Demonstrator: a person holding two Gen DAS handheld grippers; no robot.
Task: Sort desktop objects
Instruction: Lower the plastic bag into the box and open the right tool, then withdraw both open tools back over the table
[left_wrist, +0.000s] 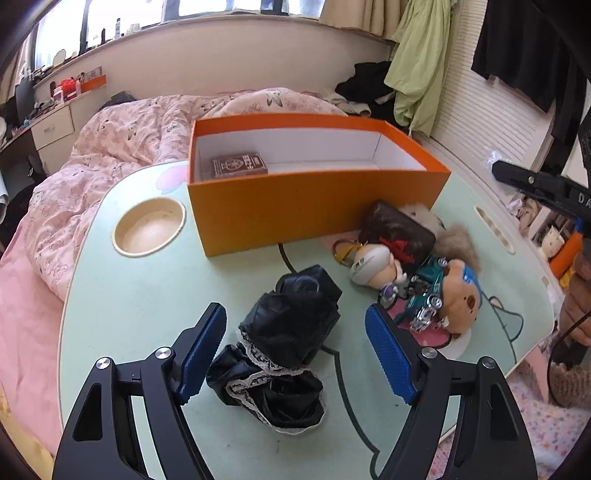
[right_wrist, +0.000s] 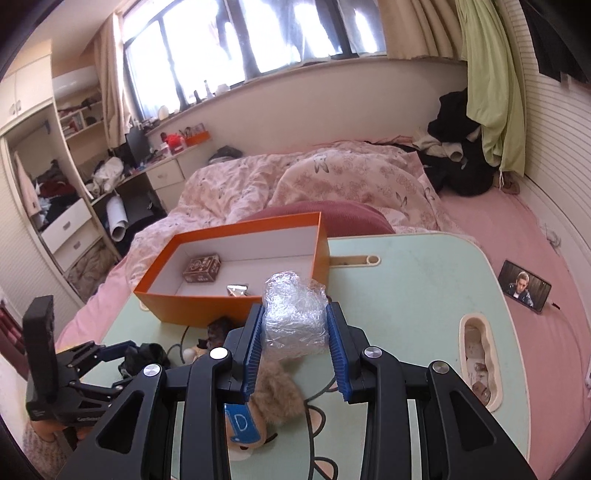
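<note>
The left hand-held gripper (left_wrist: 295, 354) hangs over the near part of the mint-green surface (left_wrist: 147, 306), its blue pads spread apart on either side of a crumpled black lace-trimmed cloth (left_wrist: 284, 339) without pressing it; the cloth's long axis runs from the near edge toward the orange box (left_wrist: 295, 206). Bare surface lies on the cup-recess (left_wrist: 149, 227) side of the cloth, while the other side is crowded with a plush bear (left_wrist: 460, 295), a toy car (left_wrist: 424, 299) and a dark wallet (left_wrist: 397, 230) piled just in front of the box. The right hand-held gripper (right_wrist: 295, 343) is clamped on a wad of clear plastic wrap (right_wrist: 293, 314), held above the surface just in front of the box's near corner; its own fingers hide much of the pile below. Inside the box a brown card pack (right_wrist: 202, 268) lies toward its far end, with a small shiny thing nearer, too small to name. Beyond the box the surface ends at the bed's pink quilt (right_wrist: 332, 173).
</note>
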